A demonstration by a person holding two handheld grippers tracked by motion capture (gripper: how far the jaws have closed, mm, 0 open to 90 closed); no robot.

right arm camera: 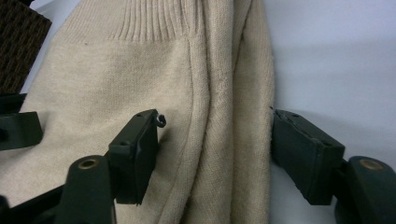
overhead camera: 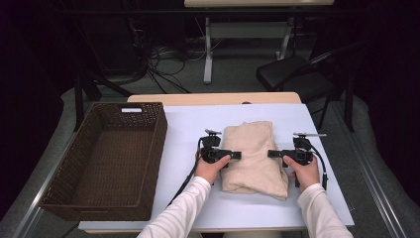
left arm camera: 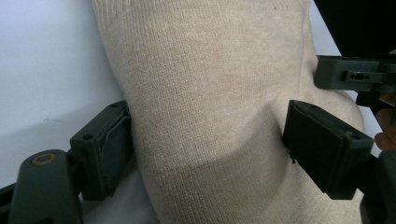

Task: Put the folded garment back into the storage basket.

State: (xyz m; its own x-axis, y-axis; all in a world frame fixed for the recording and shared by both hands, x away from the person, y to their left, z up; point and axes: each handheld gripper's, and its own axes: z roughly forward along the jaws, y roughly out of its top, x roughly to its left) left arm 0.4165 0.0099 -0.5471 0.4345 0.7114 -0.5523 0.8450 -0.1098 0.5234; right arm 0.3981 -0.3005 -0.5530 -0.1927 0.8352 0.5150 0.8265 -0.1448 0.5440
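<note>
A folded beige knit sweater (overhead camera: 252,153) lies on the white table (overhead camera: 185,124), right of its middle. My left gripper (overhead camera: 236,154) reaches in from the sweater's left edge. In the left gripper view its jaws (left arm camera: 208,135) pinch a thick fold of the sweater (left arm camera: 210,84), and the right pad dents the knit. My right gripper (overhead camera: 271,153) comes in from the right edge. In its own view the gripper (right arm camera: 215,128) straddles the sweater's layered edge (right arm camera: 224,93): one jaw rests on the fabric, the other touches the edge, without a visible squeeze.
A large brown wicker basket (overhead camera: 161,126) stands on the table's left side, a hand's width from the sweater; its corner (right arm camera: 18,42) shows in the right gripper view. A black chair (overhead camera: 297,74) and cables lie beyond the table's far edge.
</note>
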